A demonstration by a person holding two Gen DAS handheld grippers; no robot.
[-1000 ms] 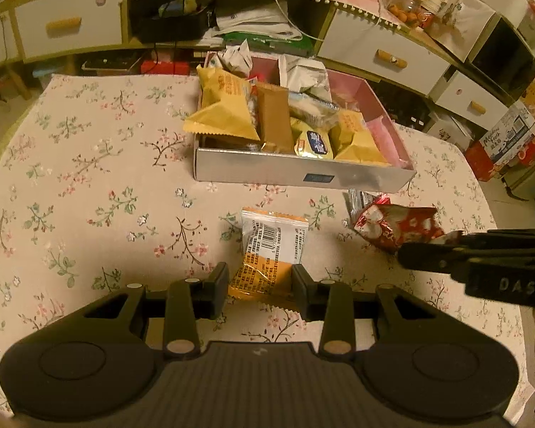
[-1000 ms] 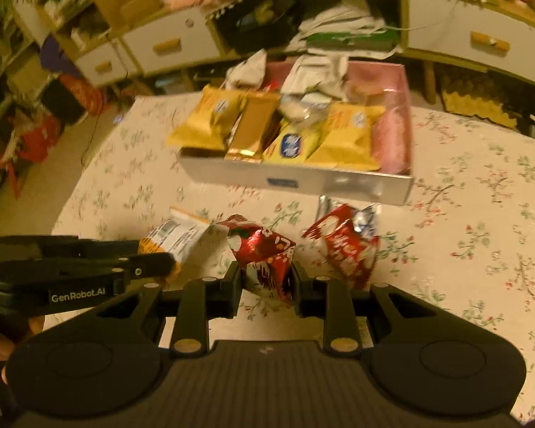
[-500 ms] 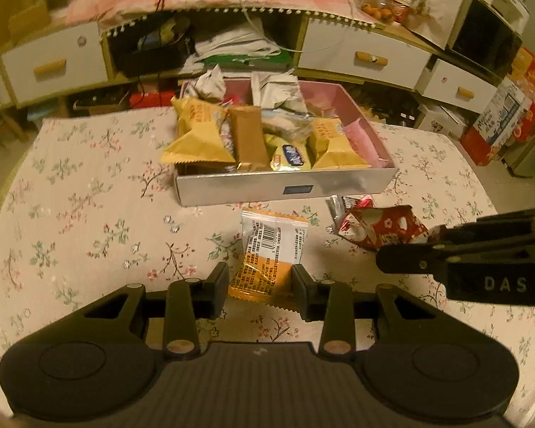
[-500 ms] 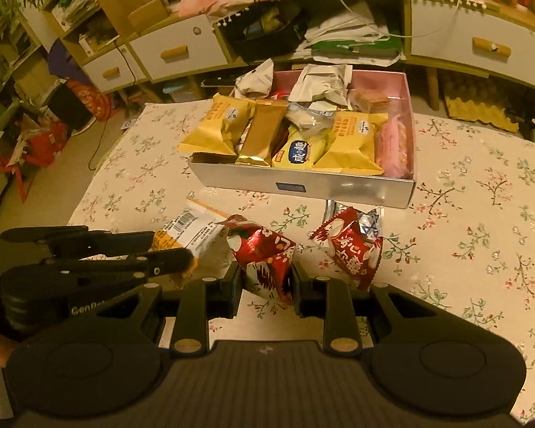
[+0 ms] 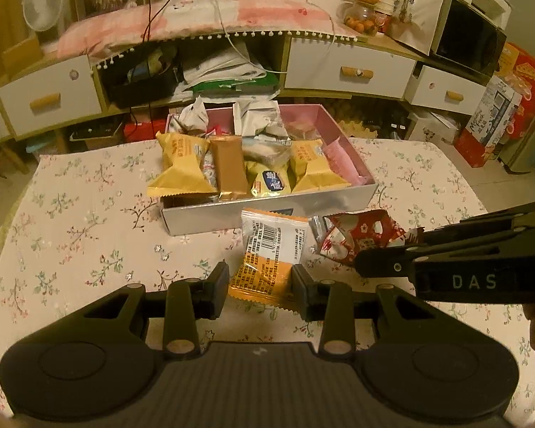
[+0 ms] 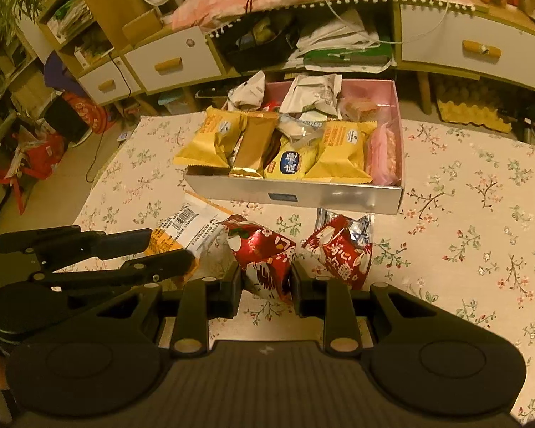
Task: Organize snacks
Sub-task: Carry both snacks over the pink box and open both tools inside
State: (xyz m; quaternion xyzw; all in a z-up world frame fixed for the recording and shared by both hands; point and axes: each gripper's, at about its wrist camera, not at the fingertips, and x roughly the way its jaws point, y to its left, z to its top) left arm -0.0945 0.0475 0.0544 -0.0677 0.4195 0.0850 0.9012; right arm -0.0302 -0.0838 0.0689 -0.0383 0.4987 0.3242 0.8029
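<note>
A cream tablecloth (image 5: 89, 221) carries small pink and green floral sprigs. The near orange-and-white snack packet (image 5: 271, 253) shows a black barcode; the right red foil packet (image 6: 264, 253) has white patterning. The far silver box (image 6: 339, 196) is pink inside.

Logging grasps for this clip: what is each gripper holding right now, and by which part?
The left gripper clamps the orange snack packet by its near bottom end. The right gripper clamps a red snack packet by its near lower end.

An orange-and-white foil snack packet (image 5: 271, 255) was seen at centre frame, a crumpled red patterned packet (image 6: 264, 255) beside it, another red packet (image 6: 342, 249) right of centre, below a packet-filled silver-sided box (image 6: 303, 196).
</note>
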